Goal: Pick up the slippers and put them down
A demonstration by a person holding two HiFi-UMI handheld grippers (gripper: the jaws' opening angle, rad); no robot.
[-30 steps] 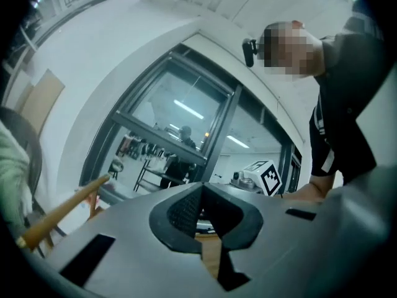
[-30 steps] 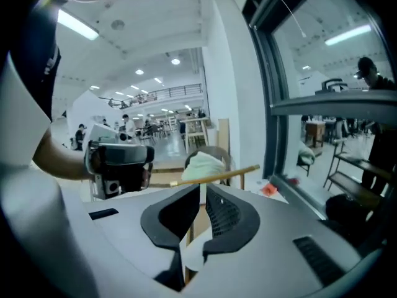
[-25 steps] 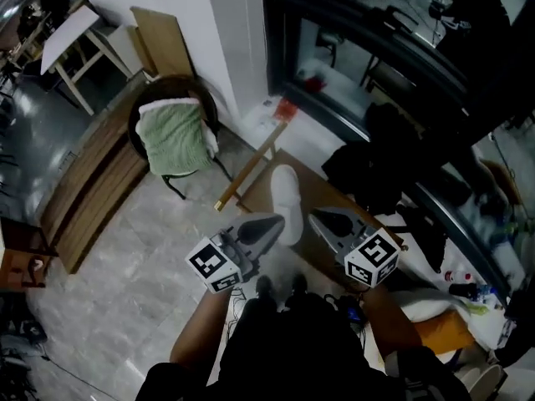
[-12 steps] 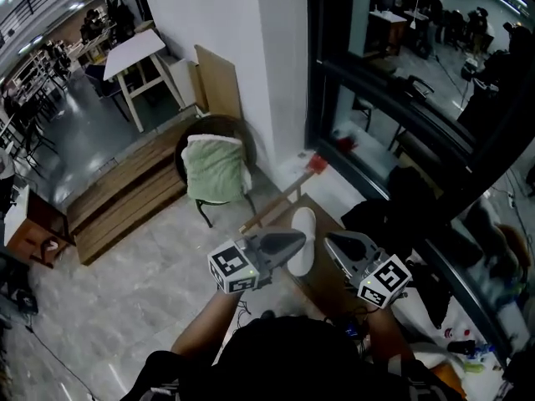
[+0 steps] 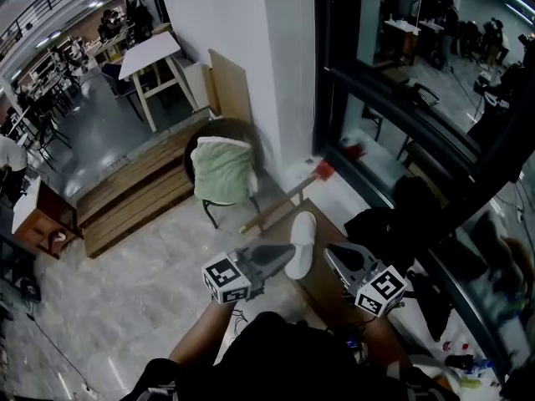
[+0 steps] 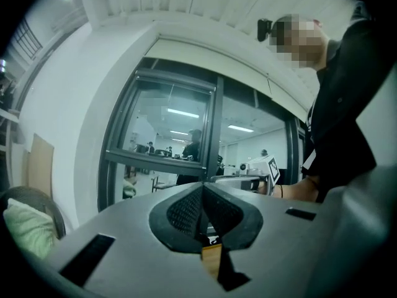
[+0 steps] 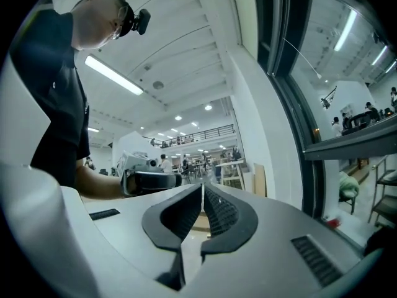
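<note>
Left of your left fingers, well apart and lower, stands a dark round chair with a pale green cushion (image 5: 221, 170). Your left gripper (image 5: 289, 246) is held level, its ribbed black pads (image 6: 186, 211) pressed together with nothing between them. Just right of those fingertips, and below them, a single white fabric slipper (image 5: 301, 244) lies on a flat brown board (image 5: 316, 284). It appears to be sole down, though the head view is too small to be sure. I cannot find a second slipper. Right of the slipper, your right gripper (image 5: 329, 250) is likewise level, its fingers closed on nothing.

Finding: a slipper at rest beneath two empty grippers fits one waiting to be lifted as well as one already set down. Either way, hold both sets of fingertips apart from each other and above the slipper, and hold the slipper near the middle of the head view.
</note>
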